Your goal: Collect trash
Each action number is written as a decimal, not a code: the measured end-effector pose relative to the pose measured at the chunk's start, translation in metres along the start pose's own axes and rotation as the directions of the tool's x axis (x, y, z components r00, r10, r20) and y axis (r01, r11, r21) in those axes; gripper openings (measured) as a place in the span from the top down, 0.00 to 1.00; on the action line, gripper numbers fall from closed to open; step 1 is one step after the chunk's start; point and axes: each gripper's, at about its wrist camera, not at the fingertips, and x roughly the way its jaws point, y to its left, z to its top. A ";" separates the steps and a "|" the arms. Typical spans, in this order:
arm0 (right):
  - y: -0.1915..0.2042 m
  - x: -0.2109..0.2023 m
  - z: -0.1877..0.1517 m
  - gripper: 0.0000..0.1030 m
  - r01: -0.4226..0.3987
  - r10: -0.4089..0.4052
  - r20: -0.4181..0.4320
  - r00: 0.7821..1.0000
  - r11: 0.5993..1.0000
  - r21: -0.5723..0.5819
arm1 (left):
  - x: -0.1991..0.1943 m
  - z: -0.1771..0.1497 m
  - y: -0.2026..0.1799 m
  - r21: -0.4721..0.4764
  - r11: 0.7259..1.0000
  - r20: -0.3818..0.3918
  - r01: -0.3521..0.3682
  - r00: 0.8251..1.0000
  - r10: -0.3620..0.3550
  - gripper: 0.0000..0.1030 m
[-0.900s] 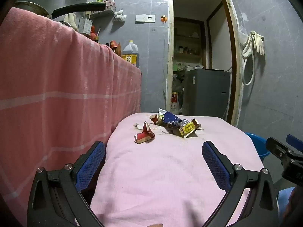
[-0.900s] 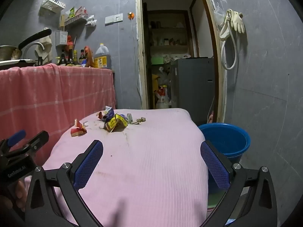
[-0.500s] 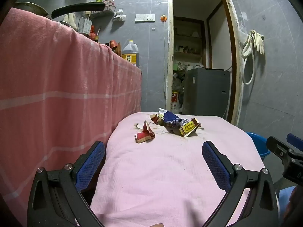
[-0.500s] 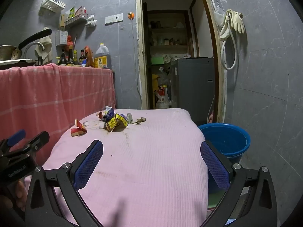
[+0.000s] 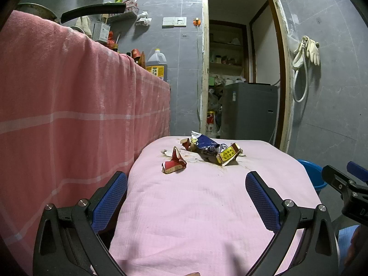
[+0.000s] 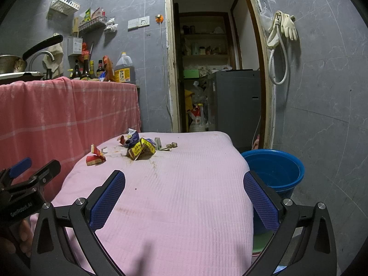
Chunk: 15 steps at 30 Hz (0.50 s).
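Trash lies at the far end of a pink-covered table [image 5: 195, 207]: a crumpled red carton [image 5: 174, 162], a blue wrapper [image 5: 205, 146] and a yellow packet [image 5: 227, 154]. The right wrist view shows the same red carton [image 6: 95, 156], blue wrapper [image 6: 132, 136], yellow packet [image 6: 141, 150] and small scraps [image 6: 171, 146]. My left gripper [image 5: 186, 204] is open and empty over the near table end. My right gripper [image 6: 184, 203] is open and empty beside it, well short of the trash.
A blue bucket [image 6: 274, 169] stands on the floor at the table's right. A counter draped in pink cloth [image 5: 69, 115] runs along the left, with bottles [image 6: 124, 69] and a pan on top. A doorway [image 5: 241, 80] opens behind the table.
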 end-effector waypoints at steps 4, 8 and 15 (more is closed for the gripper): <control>0.000 0.000 0.000 0.00 0.000 0.000 0.000 1.000 1.000 0.000 | 0.000 0.000 0.000 0.001 1.000 0.000 0.000 1.000 0.000 0.02; 0.000 0.000 0.000 0.00 0.000 0.000 -0.001 1.000 1.000 0.000 | 0.000 0.000 -0.001 0.002 1.000 0.000 -0.001 1.000 0.001 0.02; 0.001 0.000 -0.001 0.00 0.000 0.000 0.000 1.000 1.000 0.000 | 0.000 0.000 -0.001 -0.001 1.000 -0.001 -0.001 1.000 0.001 0.02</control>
